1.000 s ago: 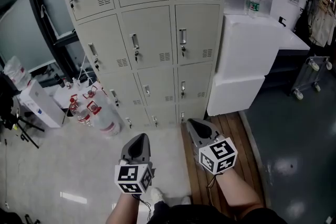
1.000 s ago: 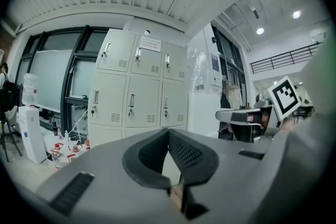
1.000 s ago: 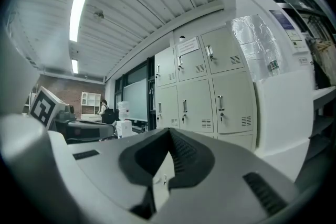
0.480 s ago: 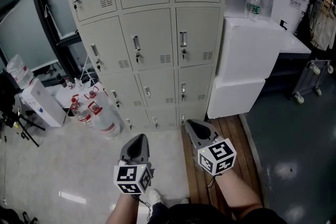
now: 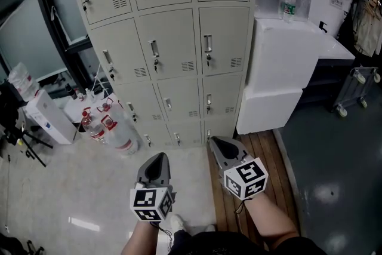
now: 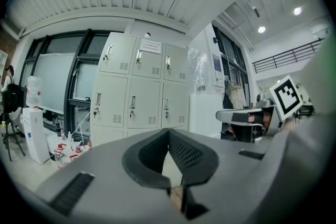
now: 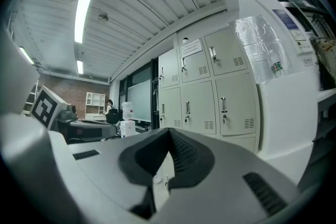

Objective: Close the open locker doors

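**Lockers all flush, both grippers idle**

The person stands facing the lockers (image 5: 173, 45). The left gripper (image 5: 157, 159) and the right gripper (image 5: 218, 144) are held low in front of the bottom row, well apart from any door. Both pairs of jaws are closed together with nothing between them. Hardly anything has shifted since a second ago: the grippers sit where they were, and every door in sight lies flush. I judge that no door here is left to push, unless one stands open out of view.
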Motion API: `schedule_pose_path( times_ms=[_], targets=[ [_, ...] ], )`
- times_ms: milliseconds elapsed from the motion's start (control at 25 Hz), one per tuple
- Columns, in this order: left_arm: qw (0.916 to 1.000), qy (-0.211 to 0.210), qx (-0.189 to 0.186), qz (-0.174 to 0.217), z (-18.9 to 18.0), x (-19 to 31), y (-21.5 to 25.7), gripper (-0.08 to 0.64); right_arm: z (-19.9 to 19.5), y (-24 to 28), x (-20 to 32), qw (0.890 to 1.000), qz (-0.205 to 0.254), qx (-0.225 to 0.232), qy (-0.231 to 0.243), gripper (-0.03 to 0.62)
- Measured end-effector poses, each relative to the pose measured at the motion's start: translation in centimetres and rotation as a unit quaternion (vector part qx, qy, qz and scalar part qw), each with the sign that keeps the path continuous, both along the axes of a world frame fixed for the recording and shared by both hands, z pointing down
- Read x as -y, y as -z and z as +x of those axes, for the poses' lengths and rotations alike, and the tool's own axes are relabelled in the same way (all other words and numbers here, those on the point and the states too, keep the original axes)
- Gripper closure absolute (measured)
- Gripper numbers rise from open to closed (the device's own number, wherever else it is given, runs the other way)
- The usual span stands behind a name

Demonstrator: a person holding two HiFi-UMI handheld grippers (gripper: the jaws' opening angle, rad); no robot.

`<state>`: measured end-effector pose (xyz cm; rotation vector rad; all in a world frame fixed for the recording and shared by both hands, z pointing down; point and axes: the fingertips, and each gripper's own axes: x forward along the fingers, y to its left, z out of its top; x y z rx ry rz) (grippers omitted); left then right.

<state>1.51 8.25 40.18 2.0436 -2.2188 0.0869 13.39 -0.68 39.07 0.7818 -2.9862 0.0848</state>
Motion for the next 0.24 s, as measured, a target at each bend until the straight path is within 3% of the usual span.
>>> schedule_pose_path(
  times_ms=[240],
  targets=[
    [1.0, 0.0, 0.002, -0.003, 0.49, 0.01, -0.12, 0.555, 0.08, -0.14, 0.03, 1.0, -0.001, 0.002, 0.004, 0.592]
  ],
)
